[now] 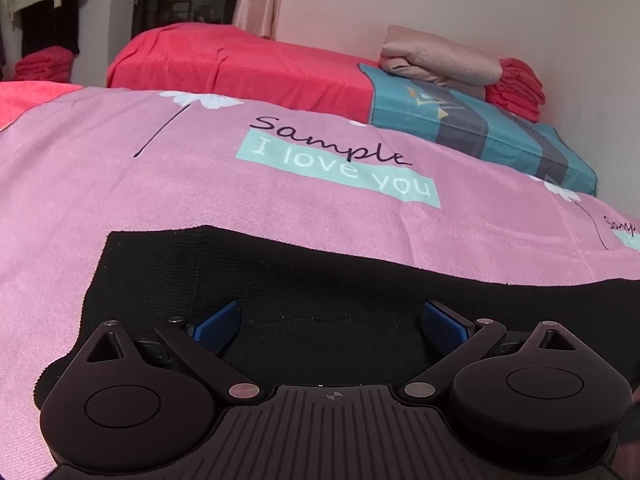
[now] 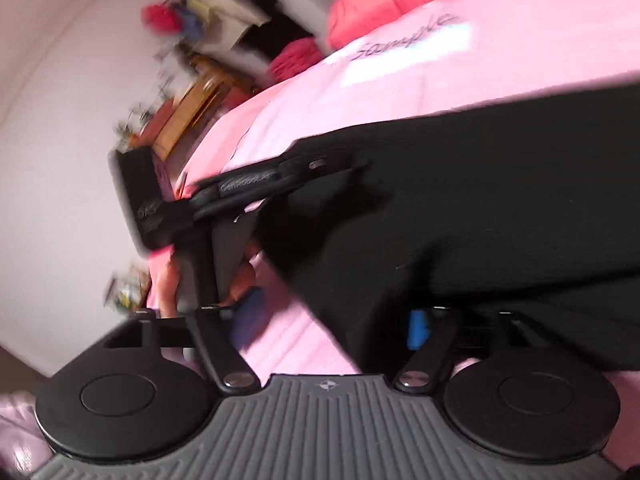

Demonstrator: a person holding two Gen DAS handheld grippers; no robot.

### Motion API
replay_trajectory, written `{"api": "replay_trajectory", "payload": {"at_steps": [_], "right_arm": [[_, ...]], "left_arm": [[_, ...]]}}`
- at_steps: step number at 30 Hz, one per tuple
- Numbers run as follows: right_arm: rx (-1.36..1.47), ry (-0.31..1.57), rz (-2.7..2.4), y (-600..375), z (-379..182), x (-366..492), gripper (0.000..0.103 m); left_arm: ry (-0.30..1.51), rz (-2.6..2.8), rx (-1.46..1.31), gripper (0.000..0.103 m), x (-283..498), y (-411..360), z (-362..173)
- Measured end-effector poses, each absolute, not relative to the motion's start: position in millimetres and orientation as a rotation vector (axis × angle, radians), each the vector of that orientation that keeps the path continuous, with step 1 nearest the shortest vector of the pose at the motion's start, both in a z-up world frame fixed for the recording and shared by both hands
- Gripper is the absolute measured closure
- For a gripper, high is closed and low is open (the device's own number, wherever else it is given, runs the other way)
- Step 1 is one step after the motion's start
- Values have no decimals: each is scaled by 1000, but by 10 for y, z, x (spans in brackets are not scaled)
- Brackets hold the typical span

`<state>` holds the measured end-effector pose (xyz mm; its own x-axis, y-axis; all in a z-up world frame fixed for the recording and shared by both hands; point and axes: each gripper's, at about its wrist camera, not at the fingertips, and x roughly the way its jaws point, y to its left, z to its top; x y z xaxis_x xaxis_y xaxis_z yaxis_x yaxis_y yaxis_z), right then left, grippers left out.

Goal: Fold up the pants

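Observation:
Black pants (image 1: 280, 280) lie flat on a pink printed sheet (image 1: 120, 168). In the left wrist view my left gripper (image 1: 332, 326) rests low over the pants, open, with its blue pads (image 1: 218, 326) wide apart and black cloth lying between them. The right wrist view is blurred. There the pants (image 2: 480, 200) fill the right side, and my right gripper (image 2: 334, 320) is open at their near edge. One of its blue fingertips (image 2: 418, 328) is tucked partly under the cloth. The left gripper (image 2: 336, 166) shows from the side on the pants, held by a hand (image 2: 246, 274).
Behind the pink sheet lies a second bed with a red cover (image 1: 240, 64). A teal pillow (image 1: 480, 132), a folded beige cloth (image 1: 440, 56) and folded red towels (image 1: 516, 88) sit by the wall. Cluttered shelves (image 2: 192, 92) stand off the bed's left side.

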<state>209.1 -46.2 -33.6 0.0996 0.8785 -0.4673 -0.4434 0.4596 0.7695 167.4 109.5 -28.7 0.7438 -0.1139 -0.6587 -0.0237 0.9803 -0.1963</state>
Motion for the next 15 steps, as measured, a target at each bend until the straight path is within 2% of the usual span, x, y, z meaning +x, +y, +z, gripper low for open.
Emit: {"api": "replay_trajectory", "payload": {"at_steps": [1, 2, 3, 4, 6, 8, 12, 15], "right_arm": [[449, 1070, 1113, -404, -287, 1994, 32], [369, 1072, 1206, -333, -217, 1854, 23], [254, 1000, 1232, -380, -128, 1760, 19], [129, 914, 1222, -383, -23, 1634, 19], [48, 897, 1177, -437, 58, 1619, 21], [117, 938, 1145, -558, 141, 1701, 21], [322, 790, 1085, -955, 253, 1899, 18], [500, 774, 945, -942, 111, 2117, 16]], "left_arm": [[730, -47, -200, 0, 1670, 1098, -284], [727, -45, -201, 0, 1665, 1101, -280], [726, -43, -202, 0, 1663, 1103, -276], [726, -42, -203, 0, 1664, 1105, -275], [726, -40, -202, 0, 1664, 1103, -276], [726, -39, -199, 0, 1666, 1095, -277], [727, -34, -189, 0, 1665, 1079, -278], [726, -32, -183, 0, 1661, 1071, -280]]}}
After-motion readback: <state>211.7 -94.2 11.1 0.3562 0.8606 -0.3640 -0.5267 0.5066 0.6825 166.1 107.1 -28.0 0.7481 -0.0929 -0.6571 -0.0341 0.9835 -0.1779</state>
